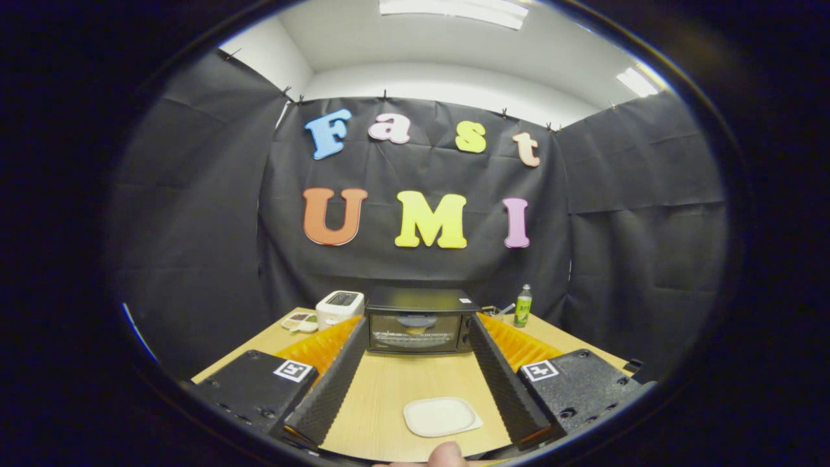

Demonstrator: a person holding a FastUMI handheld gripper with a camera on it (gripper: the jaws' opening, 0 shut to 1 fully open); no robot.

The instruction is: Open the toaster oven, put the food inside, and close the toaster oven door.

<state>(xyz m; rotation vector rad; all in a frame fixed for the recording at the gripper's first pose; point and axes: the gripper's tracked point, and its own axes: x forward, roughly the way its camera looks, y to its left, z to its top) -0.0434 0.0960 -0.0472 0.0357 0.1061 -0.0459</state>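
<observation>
A black toaster oven (418,320) stands at the far end of the wooden table (395,389), beyond my fingertips, its glass door closed. A white square plate (441,416) lies on the table between my two fingers, nearer the right one, and looks bare. My gripper (418,327) is open, its fingers spread wide and holding nothing. A fingertip of a person's hand (446,453) shows at the near edge, just below the plate.
Left of the oven stand a white toaster (339,307) and a small dish with several compartments (300,321). A green bottle (522,305) stands to the oven's right. Black cloth walls close the booth on three sides.
</observation>
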